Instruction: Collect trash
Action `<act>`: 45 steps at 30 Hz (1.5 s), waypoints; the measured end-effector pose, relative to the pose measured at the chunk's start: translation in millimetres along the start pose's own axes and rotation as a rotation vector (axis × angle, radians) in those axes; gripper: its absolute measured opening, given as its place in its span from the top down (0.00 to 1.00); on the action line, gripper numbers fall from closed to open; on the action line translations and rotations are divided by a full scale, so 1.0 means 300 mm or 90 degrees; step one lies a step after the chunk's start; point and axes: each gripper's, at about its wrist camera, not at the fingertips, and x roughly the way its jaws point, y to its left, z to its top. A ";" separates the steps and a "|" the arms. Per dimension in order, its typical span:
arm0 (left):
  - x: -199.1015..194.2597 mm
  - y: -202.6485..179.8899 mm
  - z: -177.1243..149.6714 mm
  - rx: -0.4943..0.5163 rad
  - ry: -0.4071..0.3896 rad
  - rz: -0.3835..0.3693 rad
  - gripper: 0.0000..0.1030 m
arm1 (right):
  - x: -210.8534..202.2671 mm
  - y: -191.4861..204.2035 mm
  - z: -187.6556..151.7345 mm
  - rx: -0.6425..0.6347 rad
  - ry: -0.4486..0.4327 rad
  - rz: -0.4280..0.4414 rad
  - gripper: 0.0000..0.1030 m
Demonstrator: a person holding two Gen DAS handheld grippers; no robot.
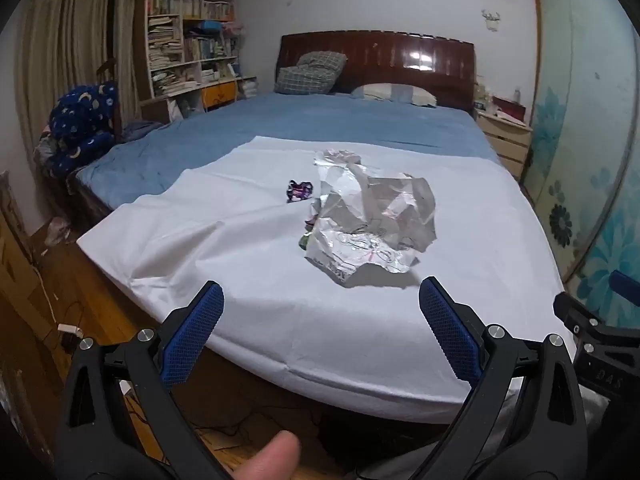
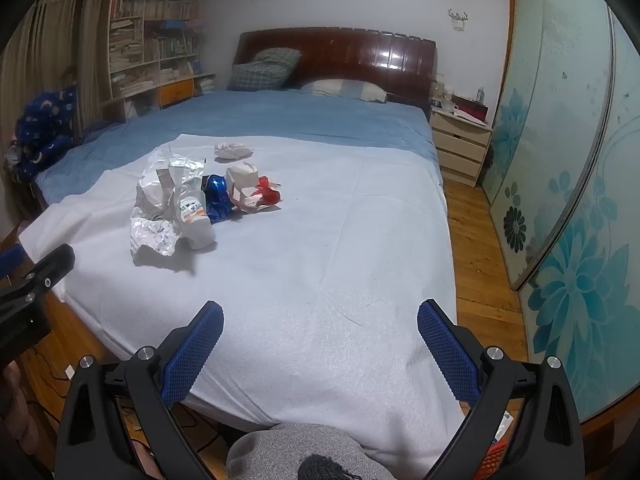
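Note:
A pile of trash lies on the white sheet (image 1: 240, 264) of the bed. In the left wrist view a crumpled silver foil bag (image 1: 372, 216) is nearest, with a small purple wrapper (image 1: 298, 191) to its left and crumpled tissue (image 1: 340, 157) behind. In the right wrist view I see the foil bag (image 2: 160, 208), a white bottle (image 2: 196, 220), a blue wrapper (image 2: 218, 198), a white carton (image 2: 242, 178), a red wrapper (image 2: 268, 194) and the tissue (image 2: 234, 150). My left gripper (image 1: 320, 298) is open and empty, just short of the foil bag. My right gripper (image 2: 320, 316) is open and empty over the sheet (image 2: 340, 260), right of the pile.
The bed has a blue cover (image 1: 300, 120), pillows (image 1: 312, 72) and a dark wooden headboard (image 1: 380, 56). A bookshelf (image 1: 188, 36) stands at the left, a nightstand (image 2: 460, 140) and a floral sliding door (image 2: 560, 200) at the right. Cables lie on the wooden floor (image 1: 80, 300).

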 end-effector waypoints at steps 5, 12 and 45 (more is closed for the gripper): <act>-0.004 -0.001 0.001 0.004 -0.002 0.013 0.06 | 0.000 -0.006 0.001 0.001 0.001 0.001 0.07; -0.035 0.024 0.007 -0.008 -0.025 -0.017 0.06 | 0.001 -0.006 0.001 0.002 0.001 0.001 0.07; -0.115 0.087 -0.019 -0.049 -0.045 -0.073 0.06 | -0.239 -0.164 -0.037 0.055 -0.063 0.110 0.07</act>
